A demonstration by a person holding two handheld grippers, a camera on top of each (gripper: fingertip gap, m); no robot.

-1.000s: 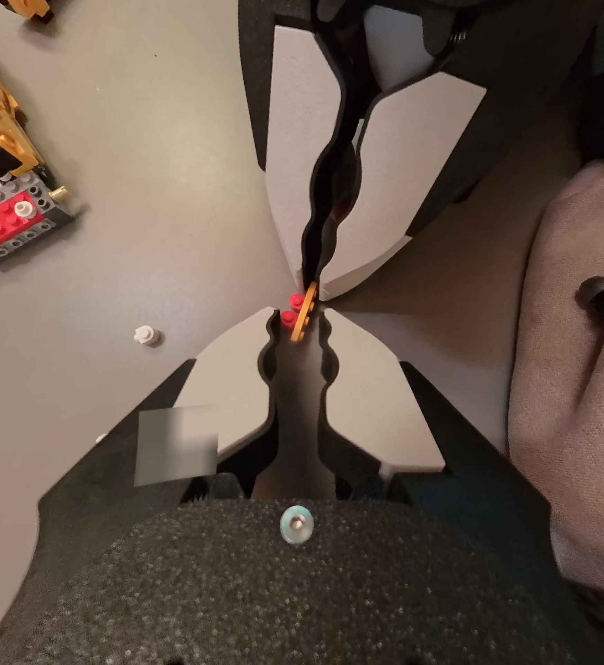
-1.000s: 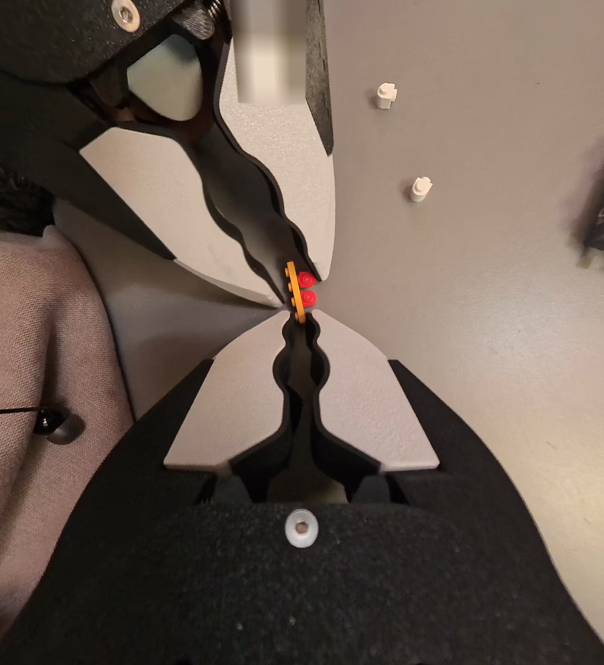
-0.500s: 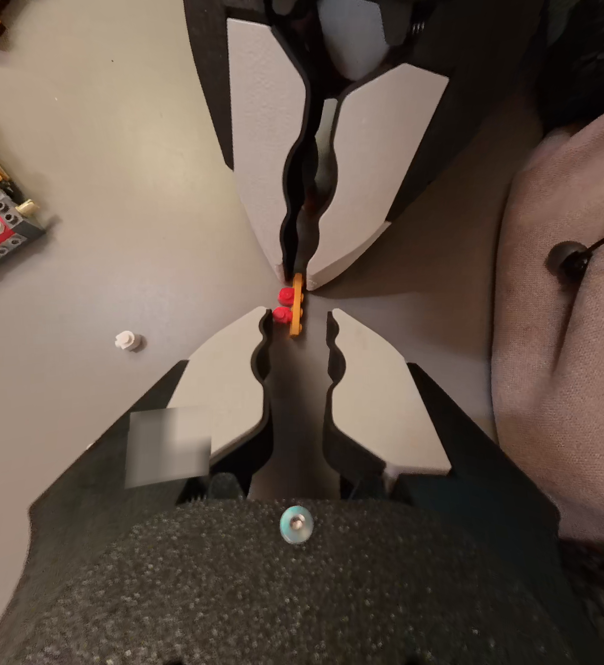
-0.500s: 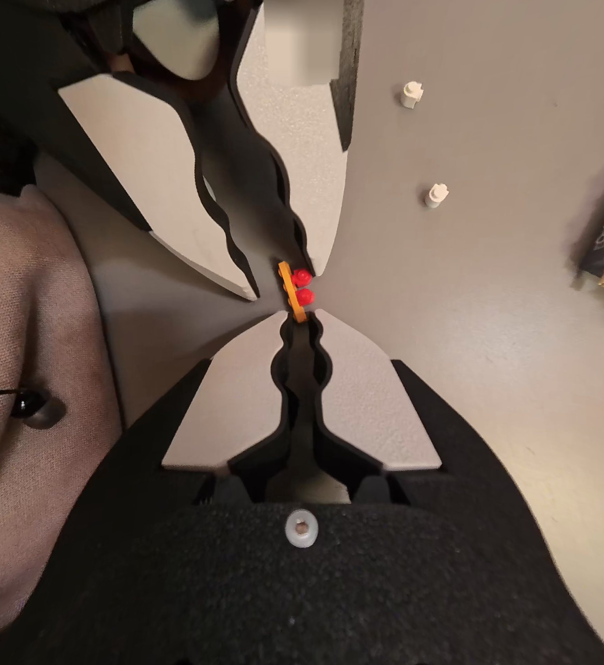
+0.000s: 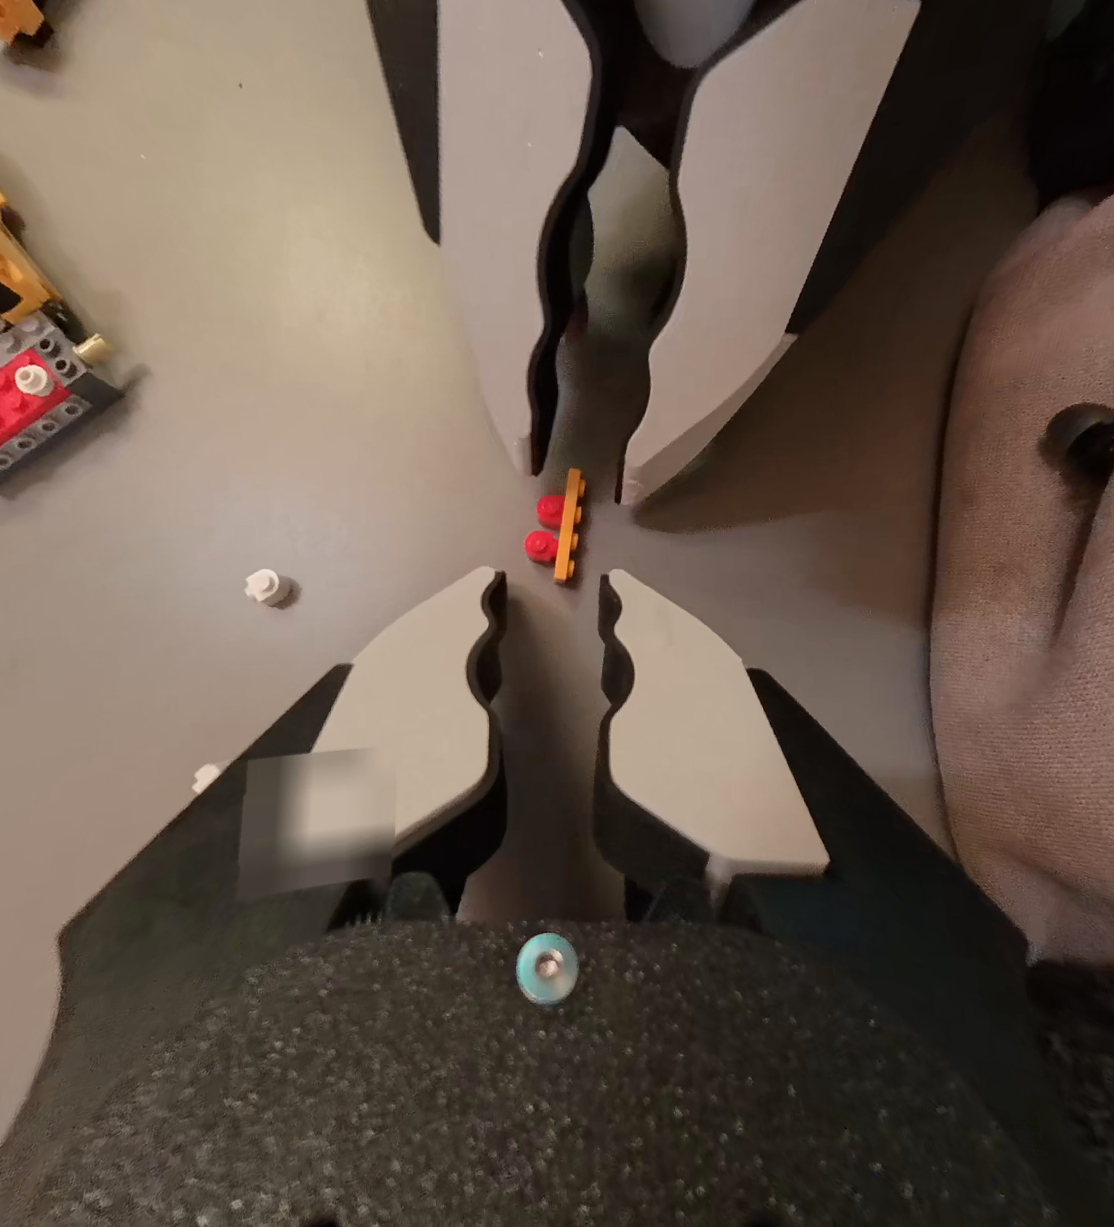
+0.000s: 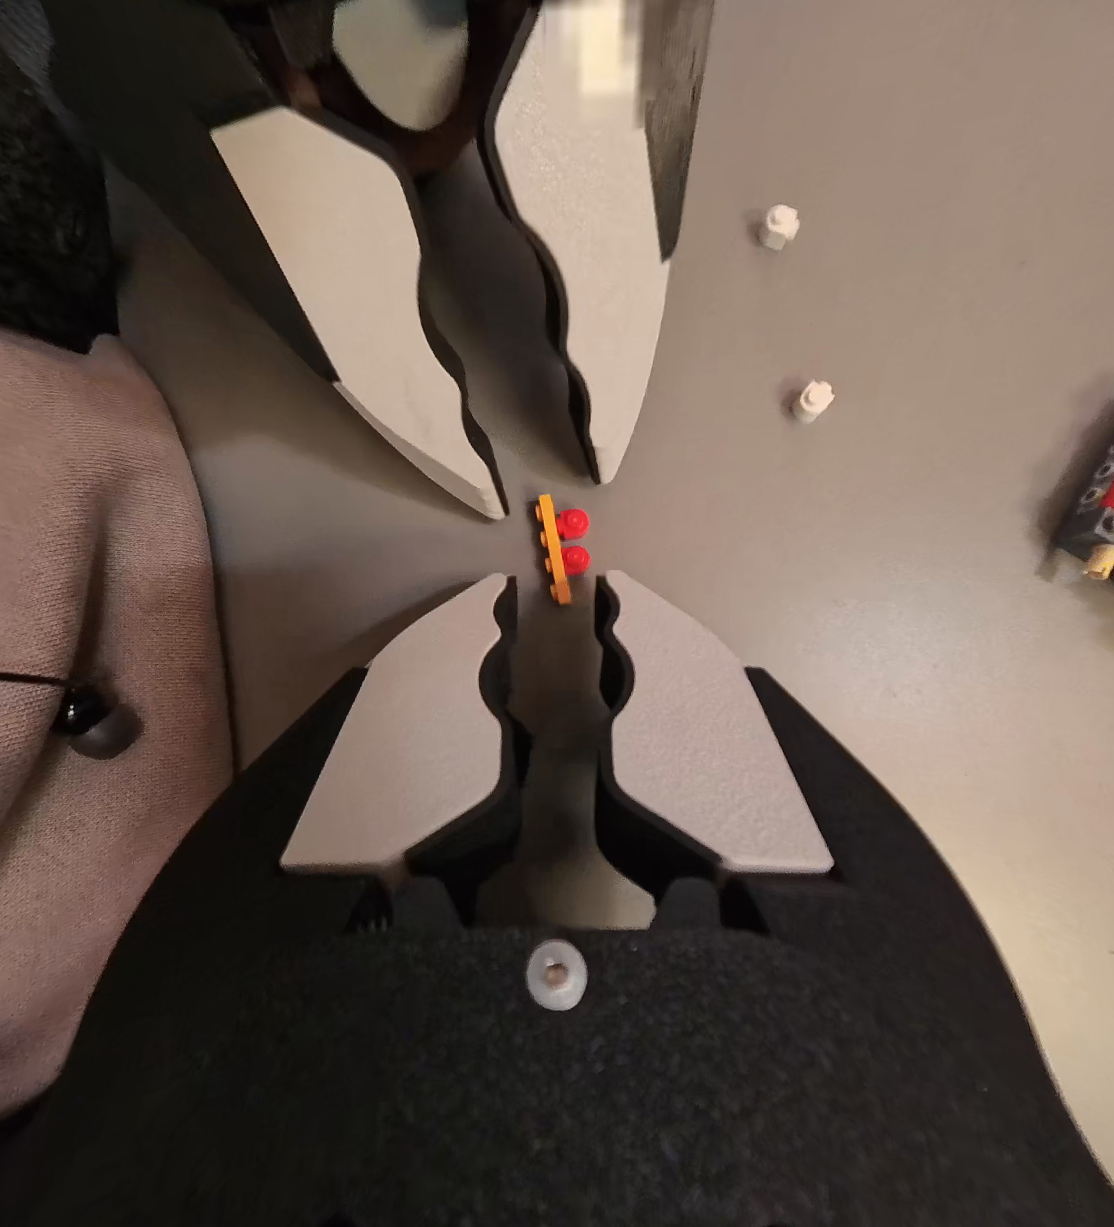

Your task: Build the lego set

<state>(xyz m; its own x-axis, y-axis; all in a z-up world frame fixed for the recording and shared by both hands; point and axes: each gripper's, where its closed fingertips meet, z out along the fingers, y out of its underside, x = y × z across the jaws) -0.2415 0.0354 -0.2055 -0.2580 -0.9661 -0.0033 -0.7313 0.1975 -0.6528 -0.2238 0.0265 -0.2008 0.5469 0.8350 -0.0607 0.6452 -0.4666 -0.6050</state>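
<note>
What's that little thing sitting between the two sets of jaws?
In both views, a small orange plate carrying two red studs, loose on the grey table between both open jaws.

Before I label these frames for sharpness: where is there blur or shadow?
Left wrist view: small orange plate with two red studs is sharp; the pink fabric smears. Right wrist view: the far left gripper blurs near the top edge; shadow darkens the grey table.

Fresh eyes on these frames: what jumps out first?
The small orange plate with two red studs lies on the grey table, alone between two open claws, the left claw and the right claw, facing tip to tip. A half-built red and grey model sits off to the side.
</note>
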